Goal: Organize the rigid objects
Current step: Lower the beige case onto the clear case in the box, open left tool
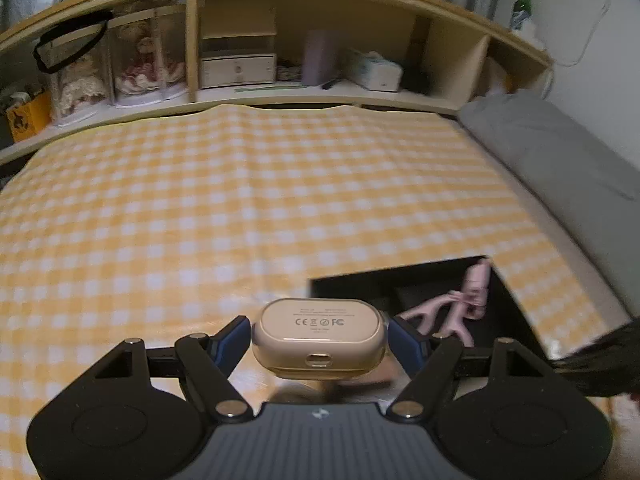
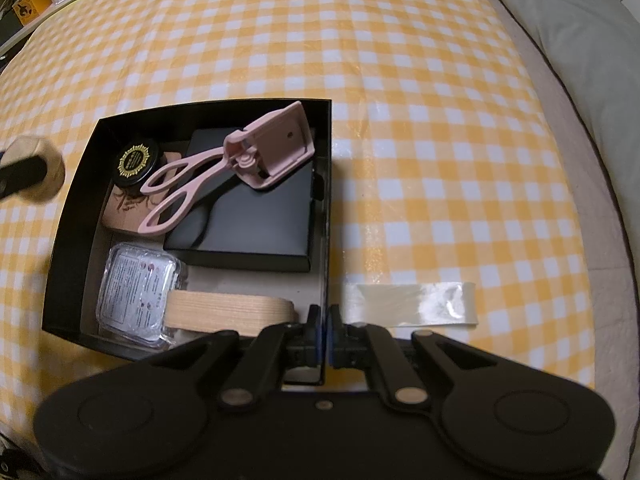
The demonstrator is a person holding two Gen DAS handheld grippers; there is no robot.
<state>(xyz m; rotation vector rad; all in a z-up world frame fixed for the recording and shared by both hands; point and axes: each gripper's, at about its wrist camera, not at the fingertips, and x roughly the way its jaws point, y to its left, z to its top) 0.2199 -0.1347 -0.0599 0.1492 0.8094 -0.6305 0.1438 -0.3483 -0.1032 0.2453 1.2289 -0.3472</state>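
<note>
My left gripper (image 1: 318,328) is shut on a beige oval earbud case (image 1: 320,338), held by its two ends above the checked cloth; the case (image 2: 34,168) also shows at the left edge of the right wrist view, just outside the box. A black open box (image 2: 72,216) holds a pink scissor-handled tool (image 2: 224,164), a flat black case (image 2: 256,220), a round black jar with a gold emblem (image 2: 134,162), a clear plastic pack (image 2: 136,296) and a beige ribbed piece (image 2: 228,308). My right gripper (image 2: 323,332) is shut on the box's right wall.
A yellow-and-white checked cloth (image 1: 240,200) covers the surface. A strip of clear tape (image 2: 408,304) lies on it right of the box. A grey pillow (image 1: 560,152) lies along the right side. A wooden shelf (image 1: 320,92) with dolls and small boxes stands behind.
</note>
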